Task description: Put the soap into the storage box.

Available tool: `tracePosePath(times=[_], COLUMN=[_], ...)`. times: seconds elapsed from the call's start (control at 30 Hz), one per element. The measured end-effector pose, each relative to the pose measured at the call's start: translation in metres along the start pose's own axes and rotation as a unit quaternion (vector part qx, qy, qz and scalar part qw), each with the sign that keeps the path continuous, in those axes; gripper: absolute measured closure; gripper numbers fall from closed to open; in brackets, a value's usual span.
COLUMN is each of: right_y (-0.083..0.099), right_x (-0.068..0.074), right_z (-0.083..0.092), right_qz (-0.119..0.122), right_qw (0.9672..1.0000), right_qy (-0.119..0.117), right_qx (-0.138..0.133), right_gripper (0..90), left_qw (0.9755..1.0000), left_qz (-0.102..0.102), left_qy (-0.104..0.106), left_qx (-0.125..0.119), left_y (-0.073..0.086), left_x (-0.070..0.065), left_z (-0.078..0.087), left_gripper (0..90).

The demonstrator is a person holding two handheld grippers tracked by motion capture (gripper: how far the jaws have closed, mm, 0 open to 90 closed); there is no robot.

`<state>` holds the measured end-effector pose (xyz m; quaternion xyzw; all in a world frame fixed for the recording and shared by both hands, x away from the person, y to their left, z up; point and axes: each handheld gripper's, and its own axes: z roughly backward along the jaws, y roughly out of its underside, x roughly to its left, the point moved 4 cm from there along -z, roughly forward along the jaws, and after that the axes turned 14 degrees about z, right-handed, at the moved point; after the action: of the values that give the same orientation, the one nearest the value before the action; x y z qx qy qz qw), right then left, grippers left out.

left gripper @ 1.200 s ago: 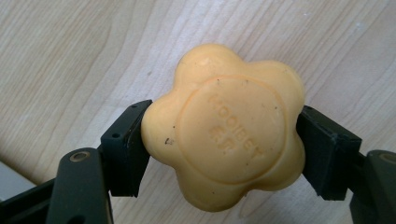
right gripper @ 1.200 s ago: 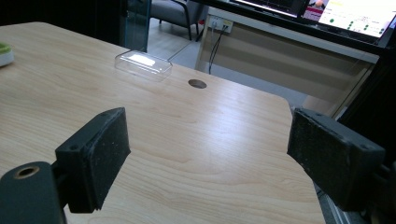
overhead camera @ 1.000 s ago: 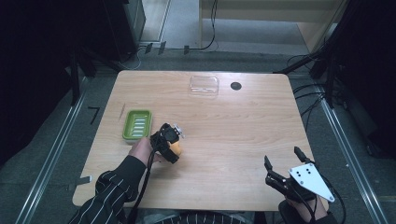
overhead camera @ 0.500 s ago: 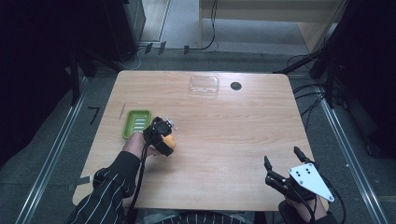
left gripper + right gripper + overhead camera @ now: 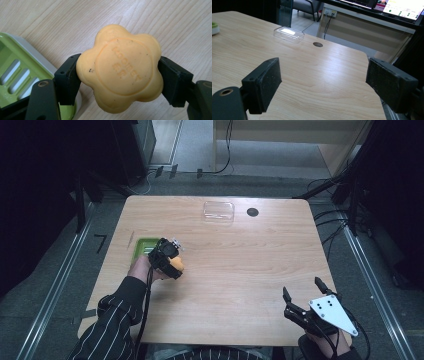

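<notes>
My left gripper clamps the soap by its sides, just above the table beside the green dish, ready to drop in; right gripper waits open, clear

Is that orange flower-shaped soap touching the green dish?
Apart. In the left gripper view the left gripper holds the soap above bare table, beside the green dish.

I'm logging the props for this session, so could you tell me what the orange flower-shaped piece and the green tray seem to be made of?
Orange flower-shaped piece: probably a bar of soap, matte and waxy, with embossed lettering and small dark specks. Green tray: looks like moulded plastic, smooth with a slight sheen and slotted drain openings.
</notes>
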<state>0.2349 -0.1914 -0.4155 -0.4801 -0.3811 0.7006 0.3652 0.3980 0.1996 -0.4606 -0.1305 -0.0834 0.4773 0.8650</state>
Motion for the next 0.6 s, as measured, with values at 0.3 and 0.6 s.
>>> tracePosePath(times=[0.3, 0.6], right_y=[0.0, 0.0], right_x=[0.0, 0.0], right_z=[0.0, 0.0], right_qz=[0.0, 0.0], right_qw=[1.0, 1.0], right_qy=[0.0, 0.0], right_qx=[0.0, -0.001], right_gripper=[13.3, 13.3], left_qw=[0.9994, 0.9982], left_qz=[0.014, 0.032], left_qy=[-0.005, -0.018], left_qx=[-0.032, -0.048], left_y=[-0.002, -0.001], left_x=[0.013, 0.027], left_z=[0.01, 0.014], left_gripper=[27.8, 27.8])
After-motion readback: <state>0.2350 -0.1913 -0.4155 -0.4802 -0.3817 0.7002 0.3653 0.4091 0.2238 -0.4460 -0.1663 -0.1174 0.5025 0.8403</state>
